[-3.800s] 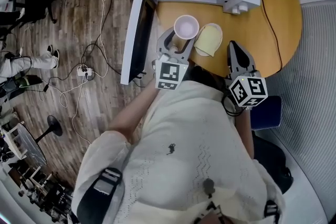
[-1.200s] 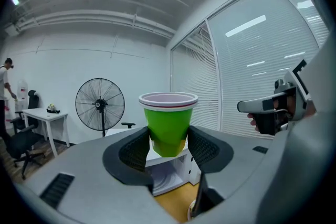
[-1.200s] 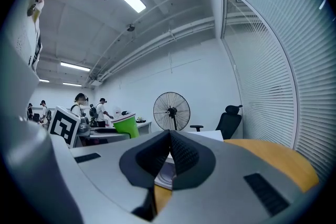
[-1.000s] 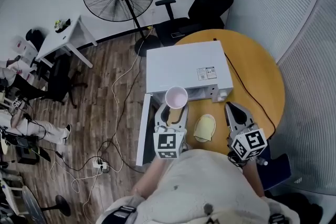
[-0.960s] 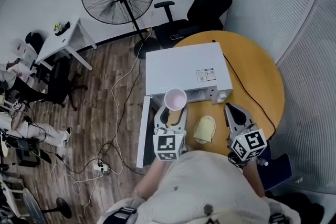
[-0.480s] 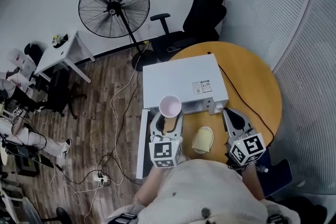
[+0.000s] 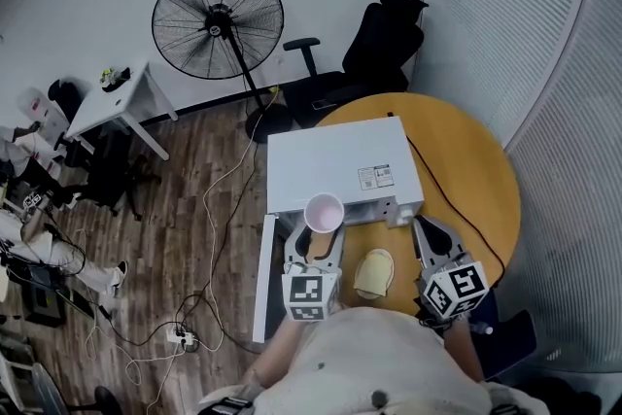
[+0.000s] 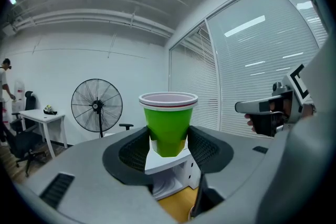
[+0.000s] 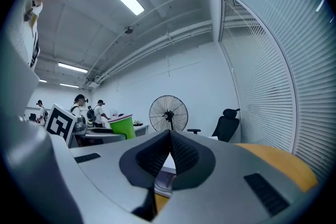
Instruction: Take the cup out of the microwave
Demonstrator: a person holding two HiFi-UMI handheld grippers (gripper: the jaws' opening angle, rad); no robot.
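Cup (image 8: 168, 120) upright in left tool (image 8: 168, 140), apparently clear of open microwave (image 7: 340, 165)

Worktop (image 7: 466, 170): right of centre, floor to its left.
Microwave (image 7: 335, 160): on the worktop's left part; door (image 7: 263, 279) swung open at its near left, past the worktop's edge.
Cup (image 7: 324, 212): upright between the left tongs (image 7: 321, 228), just before the microwave's front.
Pad (image 7: 374, 273): on the worktop, between the left tongs and the right tongs (image 7: 428, 230).
Fan (image 7: 218, 21): on the floor, far left of the microwave.
Chair (image 7: 384, 39): behind the worktop.
Side table (image 7: 112, 97): far left.
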